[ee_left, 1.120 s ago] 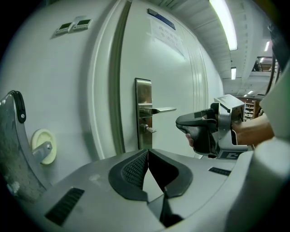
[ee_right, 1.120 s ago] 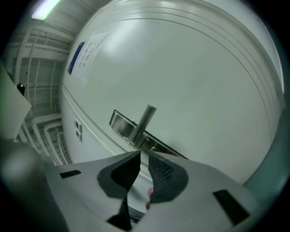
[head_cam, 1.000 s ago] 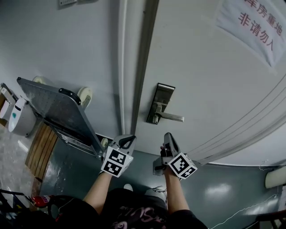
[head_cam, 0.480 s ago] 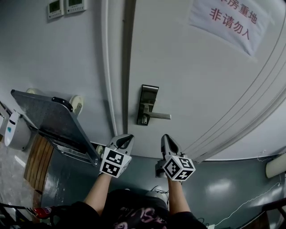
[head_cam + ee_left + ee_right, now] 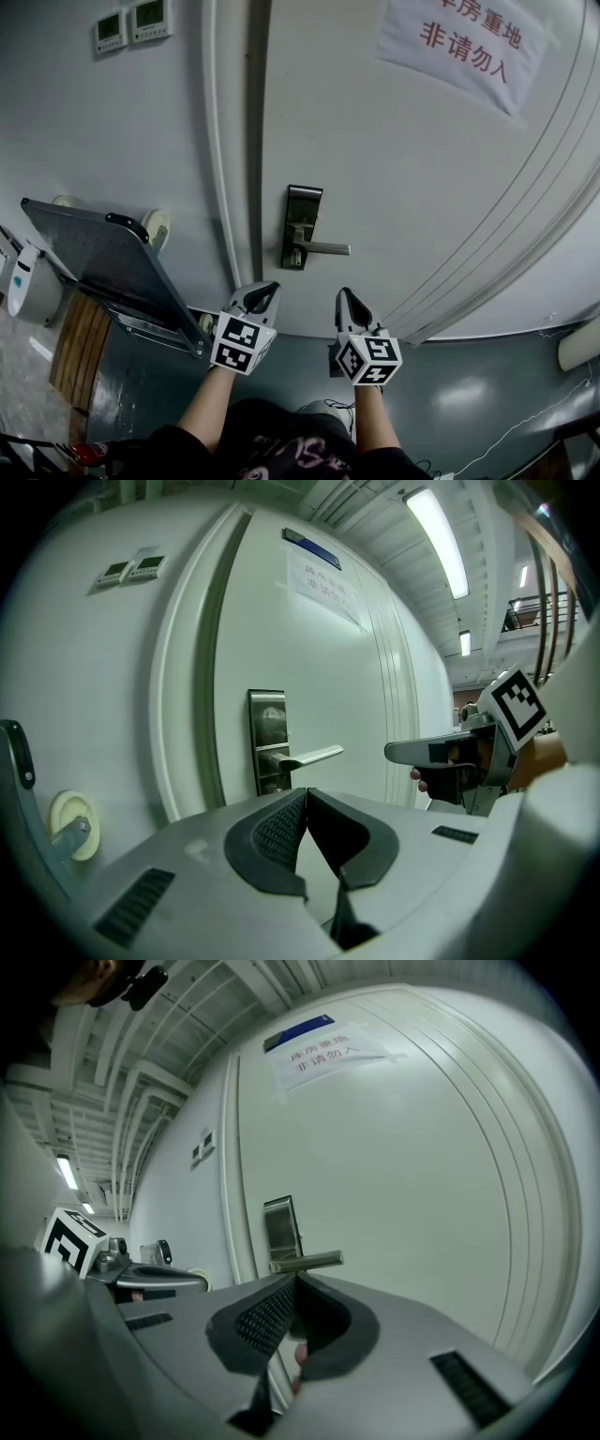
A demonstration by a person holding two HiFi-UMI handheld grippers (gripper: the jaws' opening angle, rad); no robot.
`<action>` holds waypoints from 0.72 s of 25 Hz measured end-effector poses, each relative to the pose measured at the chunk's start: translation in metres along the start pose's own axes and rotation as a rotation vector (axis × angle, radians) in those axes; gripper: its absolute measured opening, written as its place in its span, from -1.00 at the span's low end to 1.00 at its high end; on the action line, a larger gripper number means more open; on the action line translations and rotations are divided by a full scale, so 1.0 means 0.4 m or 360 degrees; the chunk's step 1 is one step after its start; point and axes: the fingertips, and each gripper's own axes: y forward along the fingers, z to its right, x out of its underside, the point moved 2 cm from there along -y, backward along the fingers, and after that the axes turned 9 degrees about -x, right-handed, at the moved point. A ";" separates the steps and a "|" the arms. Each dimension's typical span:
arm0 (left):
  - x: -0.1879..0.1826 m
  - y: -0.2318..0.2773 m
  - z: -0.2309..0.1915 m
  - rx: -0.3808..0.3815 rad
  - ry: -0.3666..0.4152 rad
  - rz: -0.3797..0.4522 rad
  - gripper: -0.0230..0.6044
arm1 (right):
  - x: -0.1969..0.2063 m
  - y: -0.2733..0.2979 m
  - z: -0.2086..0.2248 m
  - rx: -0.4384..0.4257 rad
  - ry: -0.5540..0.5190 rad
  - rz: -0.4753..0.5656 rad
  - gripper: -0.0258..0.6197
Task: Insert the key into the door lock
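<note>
The steel lock plate (image 5: 302, 225) with its lever handle (image 5: 325, 248) sits on the white door (image 5: 403, 169). Both grippers hang below it, pointing at the door and apart from it. My left gripper (image 5: 267, 290) is shut, its pads meeting at the tip (image 5: 305, 794) with nothing between them. My right gripper (image 5: 343, 296) has just been closing and is shut (image 5: 295, 1279). No key shows between its pads; a small pinkish thing lies in the gap behind them and I cannot tell what it is. The lock plate (image 5: 280, 1227) stands straight ahead of the right jaws.
A folded platform trolley (image 5: 112, 267) with wheels (image 5: 156, 225) leans on the wall to the left of the door frame (image 5: 232, 150). Two wall controllers (image 5: 131, 23) hang above it. A paper notice (image 5: 459, 42) is taped high on the door.
The right gripper has rolled upright, its marker cube showing another face. Both grippers have risen a little, and the lock now sits further left and higher in the head view.
</note>
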 end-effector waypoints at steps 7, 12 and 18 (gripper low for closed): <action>-0.011 0.004 -0.007 -0.0037 -0.0011 0.0013 -0.89 | -0.002 0.009 0.001 -0.0015 -0.0034 -0.0008 -0.73; -0.016 0.006 -0.002 -0.0056 -0.0015 0.0011 -0.89 | -0.004 0.014 0.000 -0.0018 -0.0089 -0.0004 -0.73; -0.026 -0.001 0.009 -0.0056 0.0018 0.0021 -0.89 | 0.001 0.005 0.016 0.0001 -0.0074 -0.0011 -0.73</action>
